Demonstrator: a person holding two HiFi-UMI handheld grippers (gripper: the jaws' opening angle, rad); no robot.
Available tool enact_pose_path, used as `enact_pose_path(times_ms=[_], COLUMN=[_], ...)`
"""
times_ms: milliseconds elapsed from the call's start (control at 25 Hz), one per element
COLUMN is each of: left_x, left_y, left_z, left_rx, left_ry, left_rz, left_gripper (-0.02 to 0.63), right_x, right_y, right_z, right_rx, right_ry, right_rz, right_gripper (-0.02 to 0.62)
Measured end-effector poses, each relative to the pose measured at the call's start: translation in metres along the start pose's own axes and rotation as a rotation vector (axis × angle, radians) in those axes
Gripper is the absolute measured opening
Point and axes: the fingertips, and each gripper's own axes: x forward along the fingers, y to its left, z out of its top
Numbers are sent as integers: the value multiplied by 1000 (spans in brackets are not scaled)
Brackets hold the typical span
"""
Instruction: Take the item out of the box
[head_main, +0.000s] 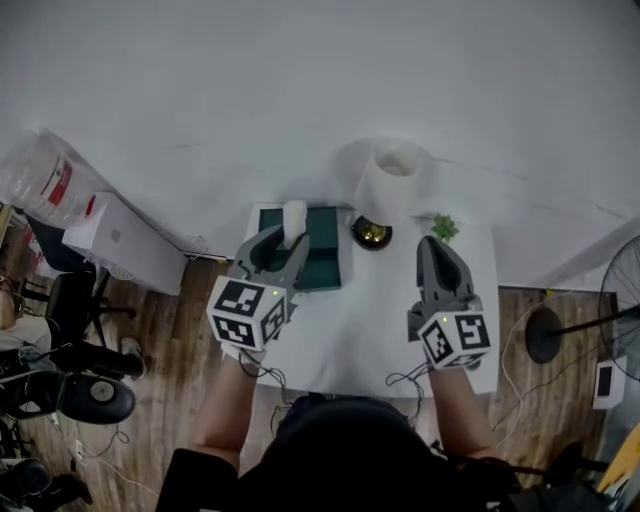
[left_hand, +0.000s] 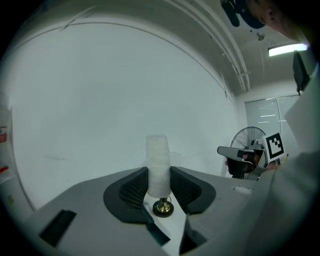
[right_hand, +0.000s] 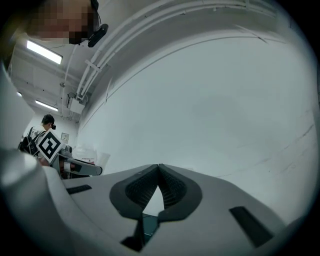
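In the head view a dark green box (head_main: 322, 262) lies open at the back left of a small white table (head_main: 370, 330). My left gripper (head_main: 288, 238) hangs over the box, shut on a white foam-wrapped cylinder (head_main: 294, 215) that stands upright between its jaws. In the left gripper view the cylinder (left_hand: 157, 155) sticks up above the left gripper (left_hand: 159, 172), both pads pressed on its lower part. My right gripper (head_main: 440, 262) is held over the right side of the table, empty. Its jaws meet at the tips in the right gripper view (right_hand: 159, 167).
A wide white cylinder (head_main: 390, 178) stands by a brass piece on a black base (head_main: 372, 233), just right of the box. A small green plant (head_main: 444, 227) sits at the back right corner. White cartons (head_main: 120, 242) lie left of the table, and a floor fan (head_main: 620, 300) stands at the right.
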Motion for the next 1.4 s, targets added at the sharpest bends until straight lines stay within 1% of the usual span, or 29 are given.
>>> enact_pose_path(times_ms=[120,280,720,1400], left_x=[-8,-12,-22,-22], left_y=[-2,-3,-9,-11], left_z=[13,24,40,37], left_rx=[11,23,37,36], left_ry=[-36,-55,-114,-104], left_rz=[14,20,37,41], left_gripper=[133,133,133,133], right_x=[-1,1,2,-1], right_y=[2,7,13,13], right_z=[8,16,29,30], right_rx=[-9,-14,-31,-20], right_ry=[-12,-24,-54,-55], right_rz=[3,14,39,44], right_gripper=[5,5,5,5])
